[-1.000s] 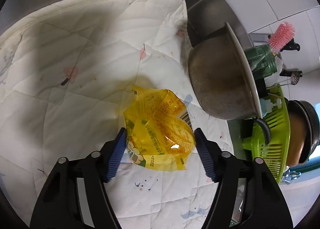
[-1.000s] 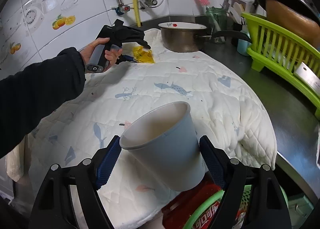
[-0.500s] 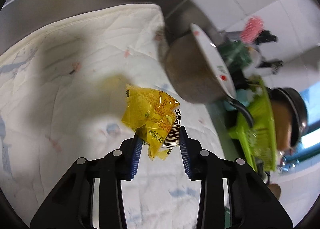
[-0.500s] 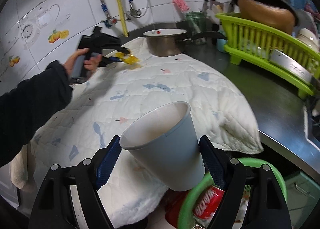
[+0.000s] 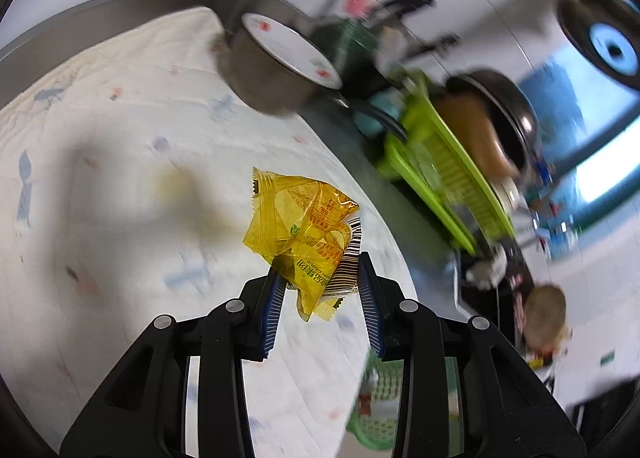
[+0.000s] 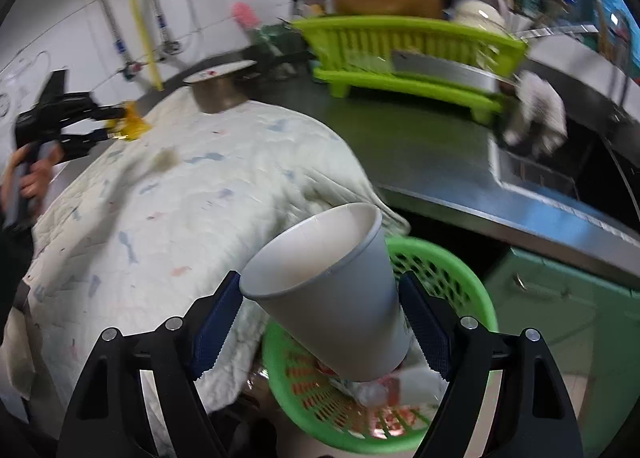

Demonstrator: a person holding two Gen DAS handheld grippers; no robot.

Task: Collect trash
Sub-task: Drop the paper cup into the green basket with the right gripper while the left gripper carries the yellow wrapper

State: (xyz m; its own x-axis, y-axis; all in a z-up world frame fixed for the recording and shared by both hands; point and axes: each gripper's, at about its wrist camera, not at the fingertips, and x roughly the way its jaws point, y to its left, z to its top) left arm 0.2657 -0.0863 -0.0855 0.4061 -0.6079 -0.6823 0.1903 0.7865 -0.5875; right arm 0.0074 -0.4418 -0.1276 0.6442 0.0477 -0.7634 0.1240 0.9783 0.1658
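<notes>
My left gripper (image 5: 322, 272) is shut on a crumpled yellow wrapper (image 5: 304, 226) and holds it above the white quilted cloth (image 5: 120, 178). From the right wrist view the left gripper (image 6: 96, 126) and the wrapper (image 6: 134, 124) show at far left. My right gripper (image 6: 320, 310) is shut on a grey paper cup (image 6: 332, 294), tilted, above a green trash basket (image 6: 440, 274) that holds several pieces of trash. The basket also shows in the left wrist view (image 5: 372, 418), low beside the counter.
A steel pot (image 5: 276, 66) with a plate on top stands at the cloth's far edge. A green dish rack (image 6: 404, 46) with pans sits on the steel counter (image 6: 440, 162). A sink (image 6: 560, 174) lies to the right. Tiled wall with pipes behind.
My left gripper closed on the wrapper, lifted it off the cloth and swung right. My right gripper carried the cup off the cloth's edge to above the green basket.
</notes>
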